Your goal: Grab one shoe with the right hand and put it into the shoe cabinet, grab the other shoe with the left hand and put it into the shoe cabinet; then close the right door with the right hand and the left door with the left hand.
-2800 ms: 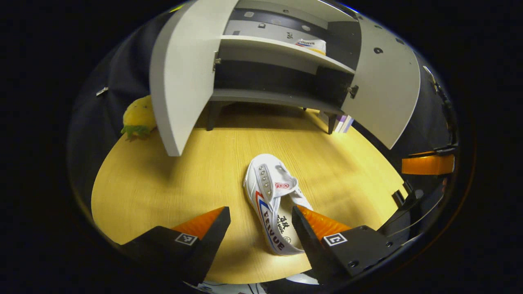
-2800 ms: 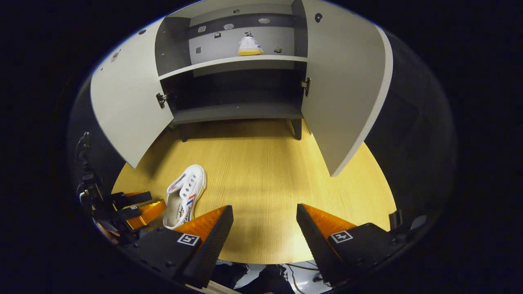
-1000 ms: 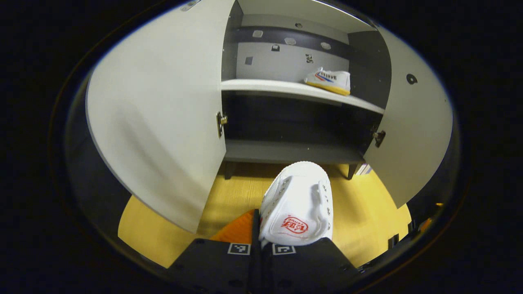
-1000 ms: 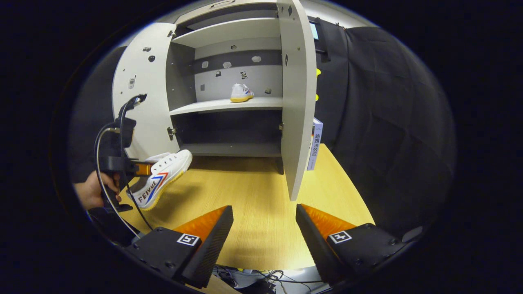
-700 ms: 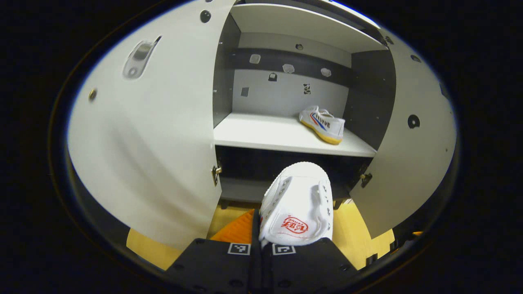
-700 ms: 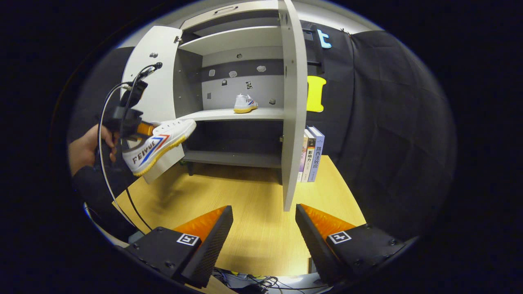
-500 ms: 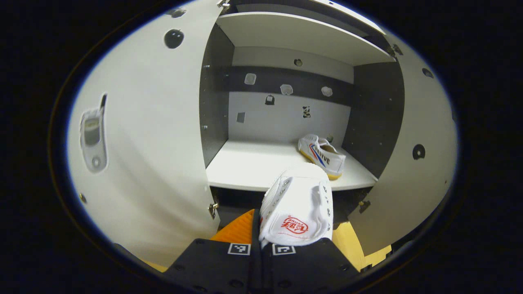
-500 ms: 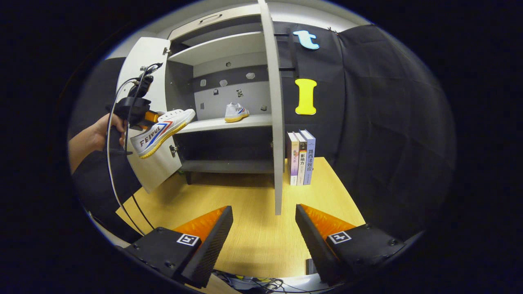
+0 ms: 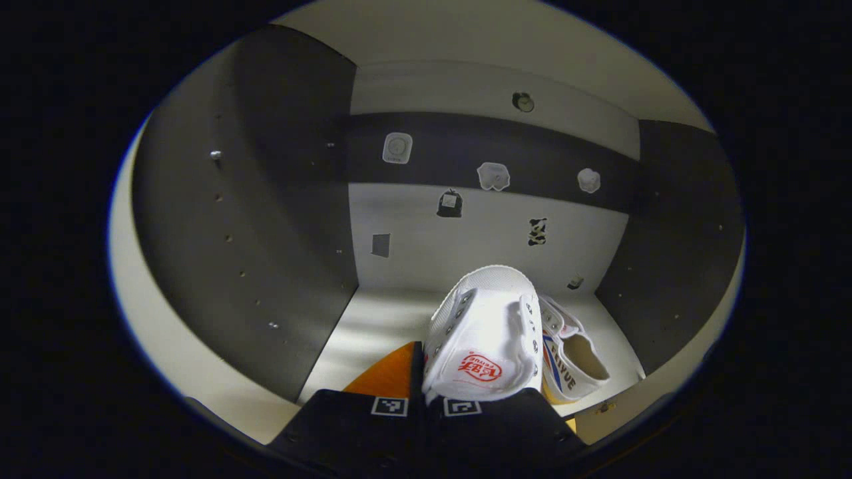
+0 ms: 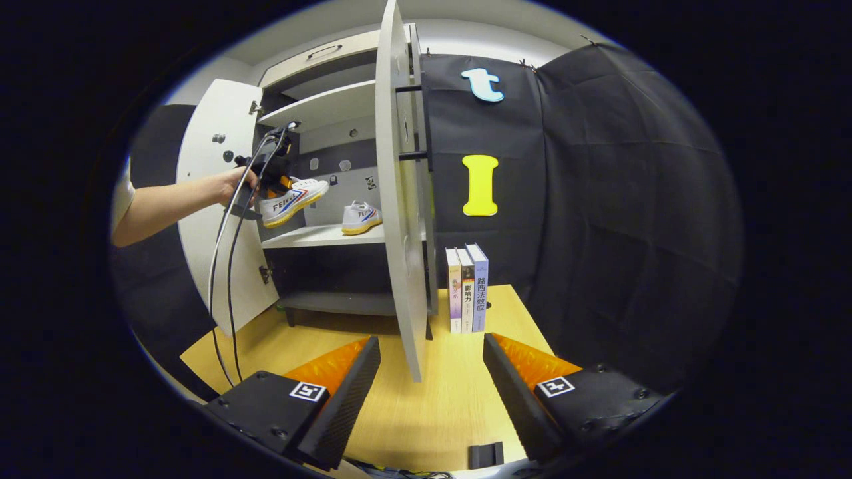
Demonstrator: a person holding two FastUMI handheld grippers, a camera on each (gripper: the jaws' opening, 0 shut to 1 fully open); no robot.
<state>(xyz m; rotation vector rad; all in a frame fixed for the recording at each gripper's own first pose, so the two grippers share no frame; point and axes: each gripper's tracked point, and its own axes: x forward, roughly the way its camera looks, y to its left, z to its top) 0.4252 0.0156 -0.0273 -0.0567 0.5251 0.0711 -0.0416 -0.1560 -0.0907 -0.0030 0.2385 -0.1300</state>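
Your left gripper point(image 9: 424, 372) has carried the white canvas shoe point(image 9: 484, 336) inside the grey two-door shoe cabinet point(image 10: 319, 236), above the shelf beside its stored mate point(image 9: 572, 359). It remains clenched on the shoe; lower, then release. Your right gripper point(image 10: 431, 382) hangs spread and empty before the right door point(image 10: 399, 219).

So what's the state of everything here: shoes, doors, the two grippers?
Held shoe: in the air, over the shelf.
Other shoe: resting on the shelf.
Left door: open.
Right door: open.
Left gripper: shut on the held shoe.
Right gripper: open, empty.
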